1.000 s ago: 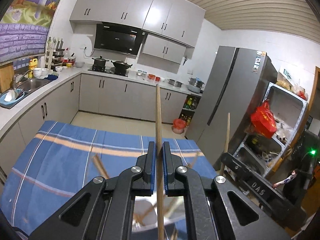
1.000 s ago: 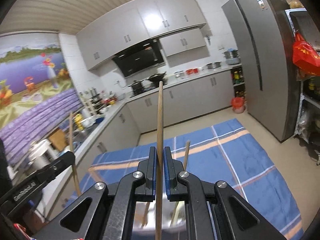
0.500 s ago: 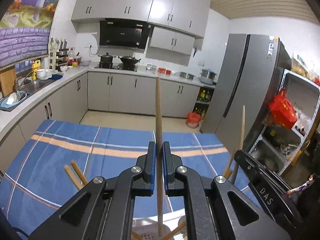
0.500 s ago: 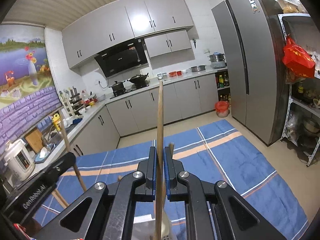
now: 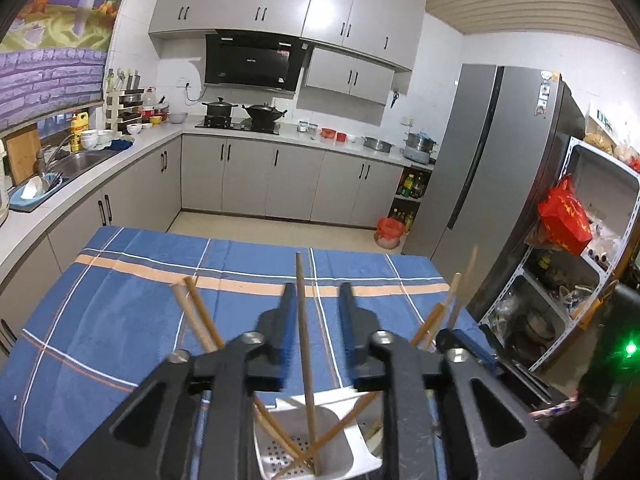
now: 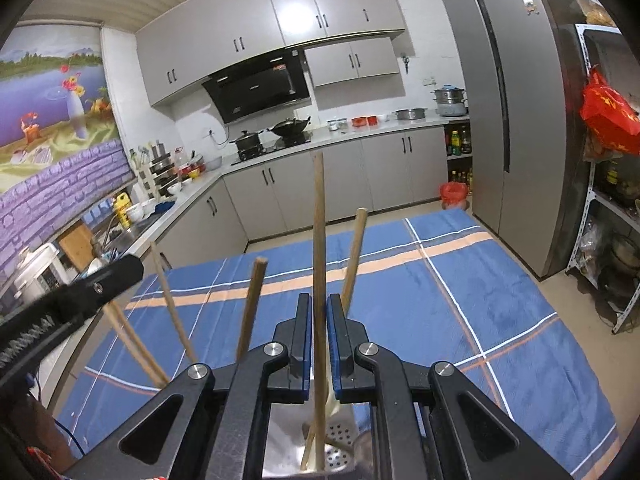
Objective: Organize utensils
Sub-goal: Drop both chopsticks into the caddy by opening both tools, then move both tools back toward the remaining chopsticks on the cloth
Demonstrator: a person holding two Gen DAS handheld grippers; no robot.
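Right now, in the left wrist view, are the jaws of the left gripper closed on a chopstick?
No, the left gripper has its jaws spread apart, and the chopstick stands free between them in the white holder.

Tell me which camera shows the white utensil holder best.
The left wrist view: the white utensil holder shows its rim, walls and perforated floor with chopsticks standing inside. The right wrist view shows only a slice of its perforated bottom between the tool's arms.
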